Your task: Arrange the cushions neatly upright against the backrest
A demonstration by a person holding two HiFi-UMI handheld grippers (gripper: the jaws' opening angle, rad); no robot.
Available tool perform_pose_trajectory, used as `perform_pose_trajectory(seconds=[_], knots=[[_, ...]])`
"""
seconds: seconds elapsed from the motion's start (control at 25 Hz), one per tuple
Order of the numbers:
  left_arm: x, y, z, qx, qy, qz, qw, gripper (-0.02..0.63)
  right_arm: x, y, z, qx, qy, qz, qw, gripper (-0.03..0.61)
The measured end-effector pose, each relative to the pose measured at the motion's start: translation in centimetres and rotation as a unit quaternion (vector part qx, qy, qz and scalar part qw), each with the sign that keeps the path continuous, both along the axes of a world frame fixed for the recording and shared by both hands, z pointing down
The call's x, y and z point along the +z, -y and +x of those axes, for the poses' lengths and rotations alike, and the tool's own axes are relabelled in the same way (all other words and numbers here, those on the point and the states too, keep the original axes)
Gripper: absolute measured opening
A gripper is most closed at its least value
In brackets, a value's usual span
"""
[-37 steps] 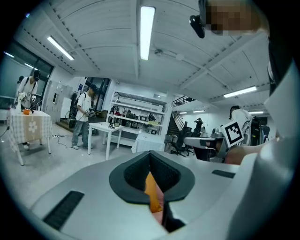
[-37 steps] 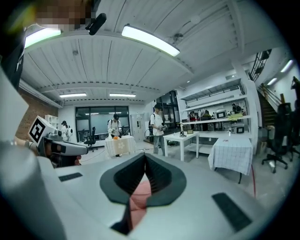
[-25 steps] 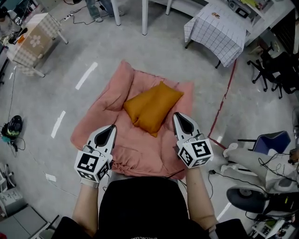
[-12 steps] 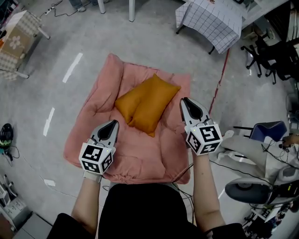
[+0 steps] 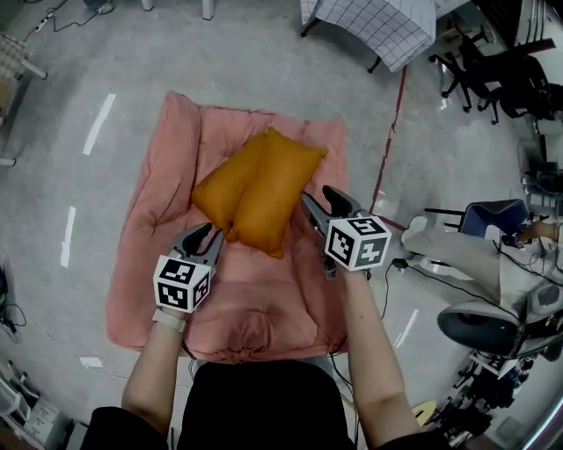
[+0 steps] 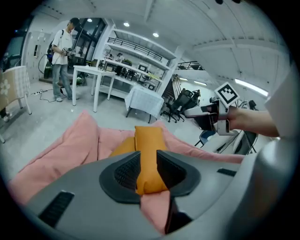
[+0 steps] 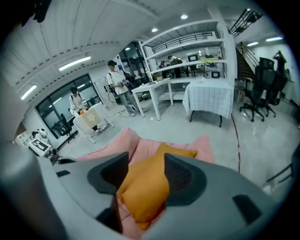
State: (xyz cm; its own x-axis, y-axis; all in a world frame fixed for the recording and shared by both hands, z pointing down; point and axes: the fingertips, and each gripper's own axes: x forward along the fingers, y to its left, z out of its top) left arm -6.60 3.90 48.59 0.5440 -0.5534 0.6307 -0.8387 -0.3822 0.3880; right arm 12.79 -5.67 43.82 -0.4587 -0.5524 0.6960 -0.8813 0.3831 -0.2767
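Observation:
An orange cushion [image 5: 259, 189] lies flat and slantwise on a pink padded floor seat [image 5: 171, 176]. A long crease divides it, and I cannot tell whether a second cushion lies under its left half. My left gripper [image 5: 208, 235] is at its near left corner with jaws opening; the corner [image 6: 147, 154] shows in the gap of the left gripper [image 6: 147, 165]. My right gripper [image 5: 310, 207] is at the cushion's right edge, jaws also opening. In the right gripper view the cushion [image 7: 143, 190] shows between the jaws of the right gripper [image 7: 143, 176]. Neither gripper's pads visibly press it.
The pink seat's raised rolled backrest [image 5: 167, 132] runs along its far left side. A red floor line [image 5: 387, 141] passes on the right. A checked-cloth table [image 5: 378, 22], office chairs [image 5: 493, 61] and a grey machine base [image 5: 475, 325] stand around. A person [image 6: 61, 51] stands far off.
Both grippers have moved forward from the seat's near part to the orange cushion's two sides. Their jaws, shut before, now stand parted.

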Motion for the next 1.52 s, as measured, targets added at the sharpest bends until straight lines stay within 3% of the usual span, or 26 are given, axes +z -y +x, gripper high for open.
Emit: perform_pose_trajectory(seconds=[0.12, 0.32, 0.68, 0.84, 1.0, 1.16, 1.36, 1.52], knots=[[3.6, 0.8, 0.5, -0.001, -0.003, -0.03, 0.9996, 0.151, 3.5, 0.1, 0.7, 0.018, -0.001, -0.038, 0.999, 0.266], [8.8, 2.2, 0.1, -0.04, -0.005, -0.081, 0.9959, 0.244, 8.8, -0.4, 1.3, 0.042, 0.006, -0.101, 0.994, 0.312], [18.2, 3.3, -3.1, -0.097, 0.029, -0.145, 0.9842, 0.322, 16.6, -1.7, 0.4, 0.109, 0.035, -0.185, 0.976, 0.385], [21.8, 2.8, -2.3, -0.092, 0.005, -0.191, 0.9773, 0.345, 18.9, -2.0, -0.5, 0.123, 0.04, -0.205, 0.97, 0.394], [24.2, 2.0, -1.4, -0.063, 0.017, -0.229, 0.9712, 0.348, 20.6, -1.8, -1.4, 0.128, 0.062, -0.226, 0.964, 0.394], [24.8, 1.7, -1.5, -0.053, 0.03, -0.231, 0.9711, 0.342, 20.9, -2.0, -1.7, 0.123, 0.077, -0.228, 0.963, 0.383], [24.5, 1.5, -1.4, -0.046, 0.047, -0.219, 0.9734, 0.257, 19.8, -2.5, -1.9, 0.111, 0.057, -0.213, 0.969, 0.296], [23.4, 1.0, -1.5, -0.04, 0.05, -0.223, 0.9728, 0.211, 16.7, -1.9, -1.0, 0.116, 0.047, -0.173, 0.977, 0.276]])
